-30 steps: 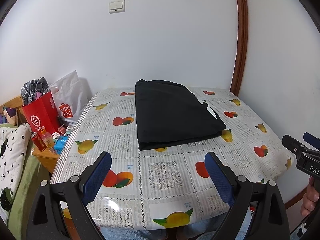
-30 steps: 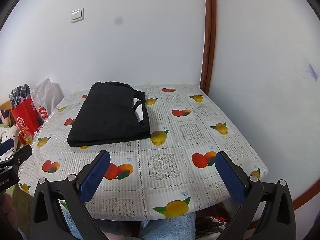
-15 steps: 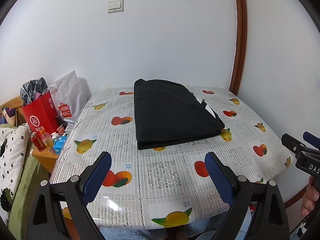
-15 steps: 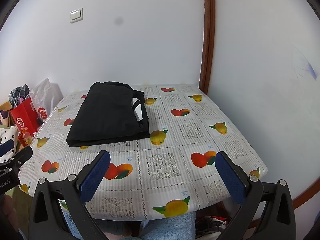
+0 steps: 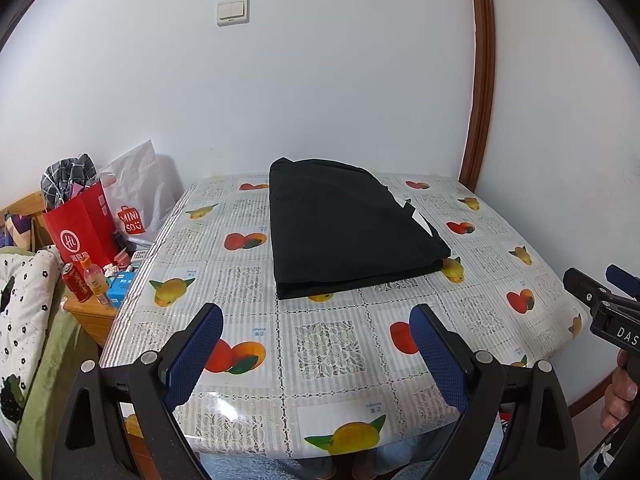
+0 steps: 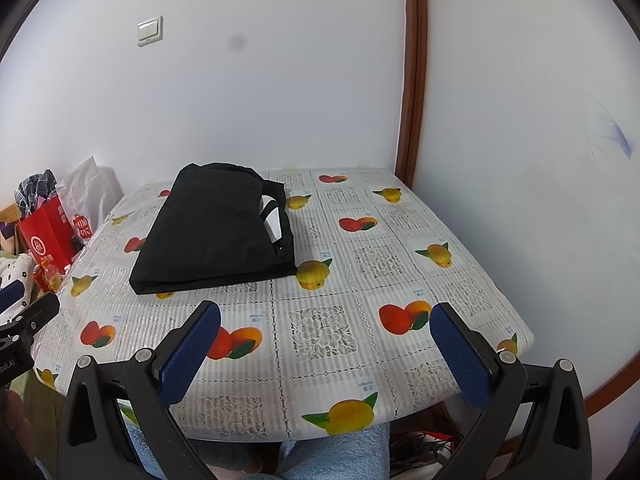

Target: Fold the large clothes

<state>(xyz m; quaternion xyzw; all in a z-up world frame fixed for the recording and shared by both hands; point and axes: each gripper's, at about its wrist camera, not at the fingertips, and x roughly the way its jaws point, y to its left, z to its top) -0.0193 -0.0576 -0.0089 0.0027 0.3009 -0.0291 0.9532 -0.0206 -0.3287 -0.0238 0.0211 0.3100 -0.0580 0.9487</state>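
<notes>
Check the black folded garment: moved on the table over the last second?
No. The black folded garment covers the same fruit prints on the tablecloth; its near right corner touches the same yellow fruit. Only slight camera drift.

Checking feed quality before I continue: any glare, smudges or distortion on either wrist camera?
Left wrist: glare patch on the glossy tablecloth near the front edge; fisheye bends the door frame. Right wrist: dark smudge over the wall; black garment sharp.

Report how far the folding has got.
Done, by the look of it: the black garment lies folded into a compact rectangle on the table. In hand: nothing; the left gripper and right gripper are both open, near the table's front edge, clear of the cloth. Left: no other unfolded clothes show on the table.
</notes>
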